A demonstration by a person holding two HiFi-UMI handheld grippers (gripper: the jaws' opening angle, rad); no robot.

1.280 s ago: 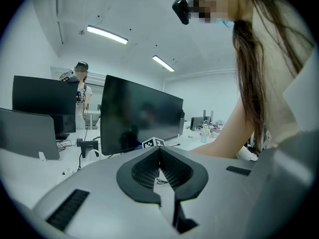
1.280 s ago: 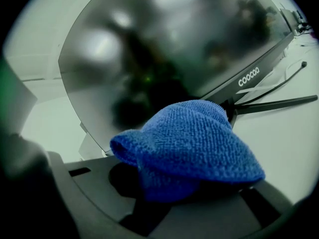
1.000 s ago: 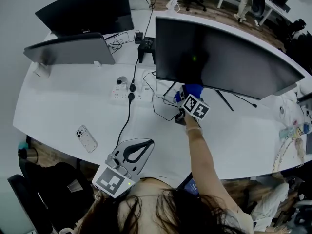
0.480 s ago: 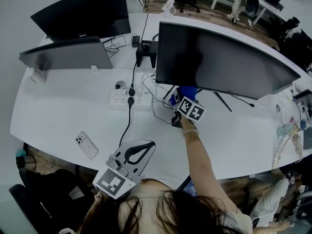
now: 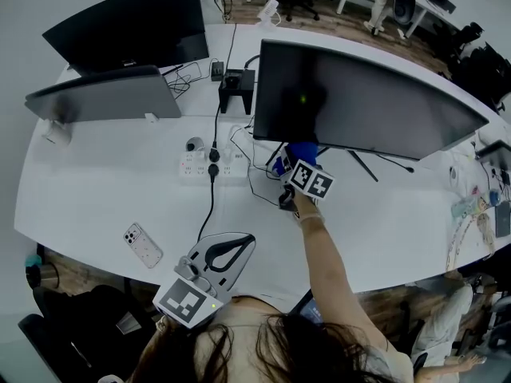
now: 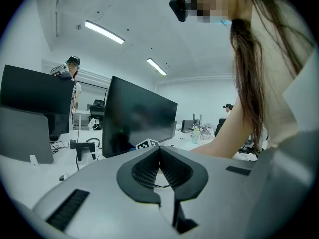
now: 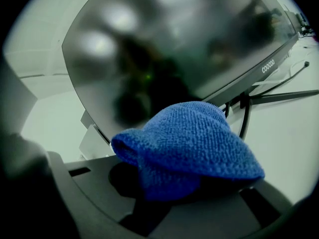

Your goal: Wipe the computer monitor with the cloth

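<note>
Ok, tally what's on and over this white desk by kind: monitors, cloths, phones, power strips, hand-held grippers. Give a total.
Monitors: 3 (wide curved black monitor, grey-backed monitor, dark flat monitor at the back)
Blue microfibre cloth: 1
White power strip: 1
Pale-cased smartphone: 1
Hand-held grippers: 2 (left hand-held gripper, right hand-held gripper)
Total: 8

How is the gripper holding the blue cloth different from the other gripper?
The right gripper has its jaws shut on the blue cloth; the left gripper has its jaws together on nothing. The right gripper is reached out near the lower edge of the monitor; the left gripper hangs back over the near edge of the desk. Both have their jaws closed.
</note>
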